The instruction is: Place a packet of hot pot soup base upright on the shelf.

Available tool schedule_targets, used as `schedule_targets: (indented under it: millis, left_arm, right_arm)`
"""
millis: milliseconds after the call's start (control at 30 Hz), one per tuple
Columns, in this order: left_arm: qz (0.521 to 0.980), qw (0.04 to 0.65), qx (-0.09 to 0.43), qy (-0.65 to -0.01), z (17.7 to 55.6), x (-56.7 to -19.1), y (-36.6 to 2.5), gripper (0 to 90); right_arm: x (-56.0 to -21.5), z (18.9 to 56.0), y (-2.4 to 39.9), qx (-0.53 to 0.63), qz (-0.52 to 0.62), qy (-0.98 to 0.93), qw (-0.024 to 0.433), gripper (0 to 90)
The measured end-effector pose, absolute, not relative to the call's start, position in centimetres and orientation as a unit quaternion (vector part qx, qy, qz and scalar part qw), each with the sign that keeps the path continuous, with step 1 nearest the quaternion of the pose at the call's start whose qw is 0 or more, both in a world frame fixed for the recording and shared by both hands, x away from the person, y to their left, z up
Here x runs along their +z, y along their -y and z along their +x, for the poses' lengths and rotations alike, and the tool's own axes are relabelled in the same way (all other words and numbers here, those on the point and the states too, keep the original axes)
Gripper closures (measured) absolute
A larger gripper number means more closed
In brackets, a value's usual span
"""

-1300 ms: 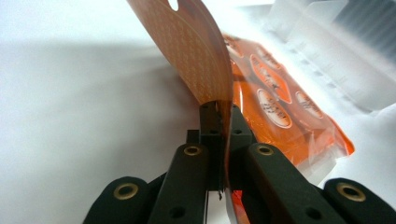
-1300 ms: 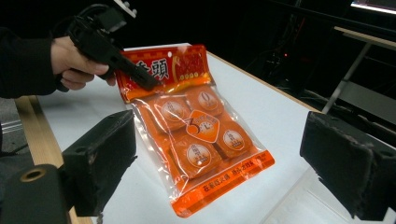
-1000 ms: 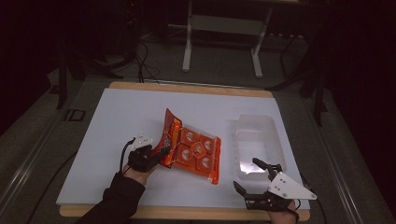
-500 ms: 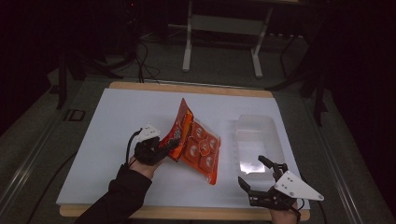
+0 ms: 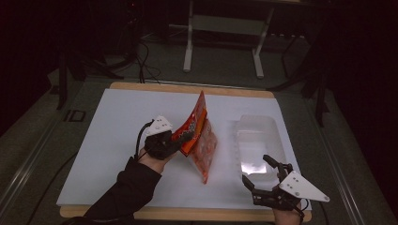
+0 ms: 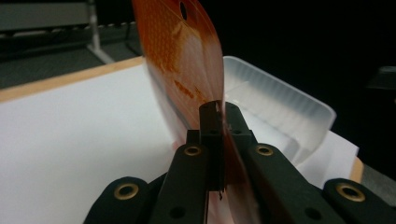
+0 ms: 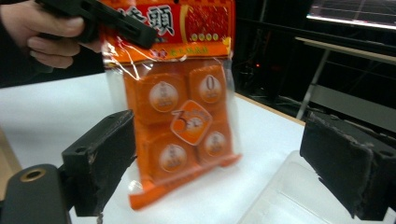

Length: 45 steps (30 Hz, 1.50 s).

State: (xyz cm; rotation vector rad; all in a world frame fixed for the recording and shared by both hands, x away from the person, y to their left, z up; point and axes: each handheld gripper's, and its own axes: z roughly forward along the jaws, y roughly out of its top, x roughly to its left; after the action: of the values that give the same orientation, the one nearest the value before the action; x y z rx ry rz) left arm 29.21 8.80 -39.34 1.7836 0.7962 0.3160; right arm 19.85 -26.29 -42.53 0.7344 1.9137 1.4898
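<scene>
The snack packet stands on edge mid-table, its lower end on the surface, left of the plastic tray (near, not touching), which lies toward the table's right edge.

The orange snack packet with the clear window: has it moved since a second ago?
Yes. The orange snack packet with the clear window, pinched in the left claw, has been lifted from lying flat to hanging upright, its lower end near the white tabletop, beside the clear plastic tray.
</scene>
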Motion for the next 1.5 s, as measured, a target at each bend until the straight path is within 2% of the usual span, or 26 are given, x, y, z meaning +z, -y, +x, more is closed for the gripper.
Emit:
schedule_targets:
  millis: [267, 467, 633, 867, 900, 1100, 1133, 1200, 1500]
  left_arm:
    - [0.788, 0.530, 0.144, -0.278, 29.3, -36.7, -10.1, 89.9]
    - [0.797, 0.542, 0.123, -0.236, 29.1, -34.4, -11.9, 89.7]
    - [0.805, 0.555, 0.105, -0.181, 28.6, -33.4, -12.1, 89.7]
    - [0.815, 0.554, 0.105, -0.134, 28.0, -33.0, -11.3, 89.7]
    - [0.817, 0.551, 0.109, -0.131, 27.8, -33.0, -11.2, 89.7]
    - [0.823, 0.549, 0.107, -0.096, 27.2, -32.8, -10.6, 89.7]
    - [0.826, 0.549, 0.103, -0.079, 27.0, -32.6, -10.4, 89.7]
    - [0.828, 0.548, 0.099, -0.068, 26.9, -32.5, -10.3, 89.7]
    - [0.819, 0.567, 0.078, -0.042, 26.5, -32.1, -10.2, 89.6]
  right_arm:
    - [-42.1, 20.1, 26.9, 0.572, 0.293, -0.711, 0.283, 10.3]
    - [-41.0, 20.2, 27.5, 0.586, 0.283, -0.708, 0.274, 10.4]
    - [-39.9, 20.7, 27.7, 0.594, 0.277, -0.718, 0.235, 10.4]
    - [-39.1, 21.0, 27.9, 0.603, 0.260, -0.723, 0.215, 10.4]
    - [-38.8, 21.1, 28.0, 0.604, 0.249, -0.727, 0.209, 15.3]
    - [-38.0, 21.9, 28.2, 0.611, 0.235, -0.732, 0.189, 19.7]
    - [-37.8, 22.2, 28.3, 0.611, 0.218, -0.738, 0.187, 25.9]
    - [-37.5, 22.5, 28.2, 0.602, 0.202, -0.749, 0.188, 29.7]
    - [-35.8, 24.8, 27.5, 0.598, 0.169, -0.769, 0.153, 31.9]
